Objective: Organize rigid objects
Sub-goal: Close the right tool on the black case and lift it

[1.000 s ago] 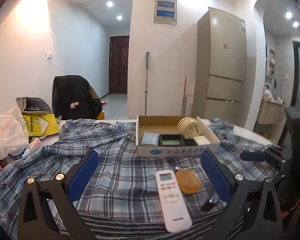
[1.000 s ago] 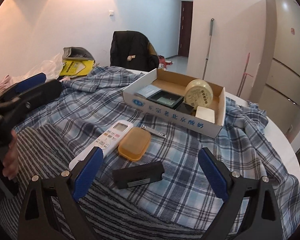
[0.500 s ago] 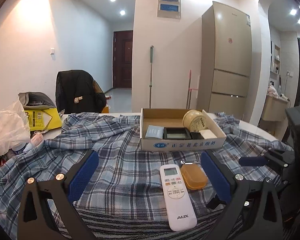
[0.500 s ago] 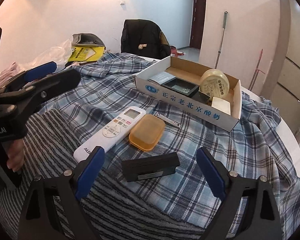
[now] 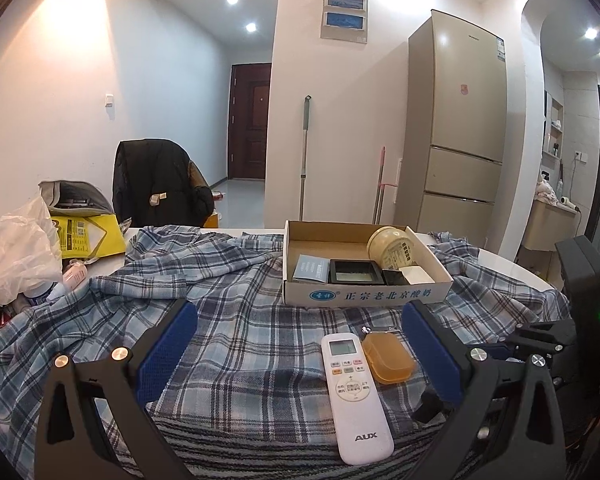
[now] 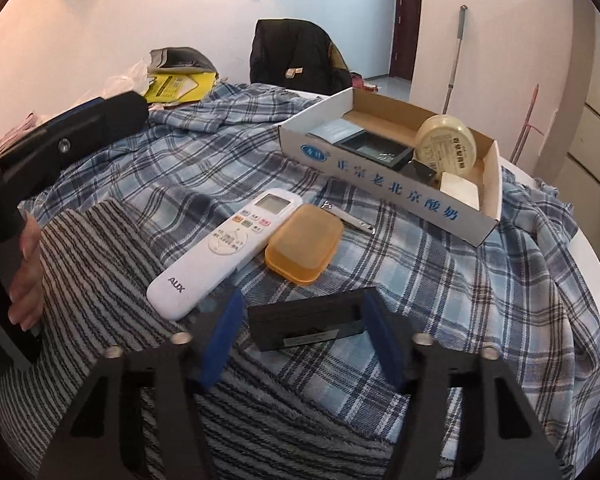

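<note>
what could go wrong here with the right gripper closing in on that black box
The right gripper is closing around the black box along its long side, so the ends may slip from the pads. The box lies on the loose plaid cloth, which could bunch up or get pinched. The white remote lies close beside the left pad and could get nudged.

The right gripper (image 6: 302, 322) tilts steeply downward, its blue-padded jaws closing. The left gripper (image 5: 300, 340) points slightly downward with jaws spread wide, its handle gripped by the left hand (image 6: 27, 272).
</note>
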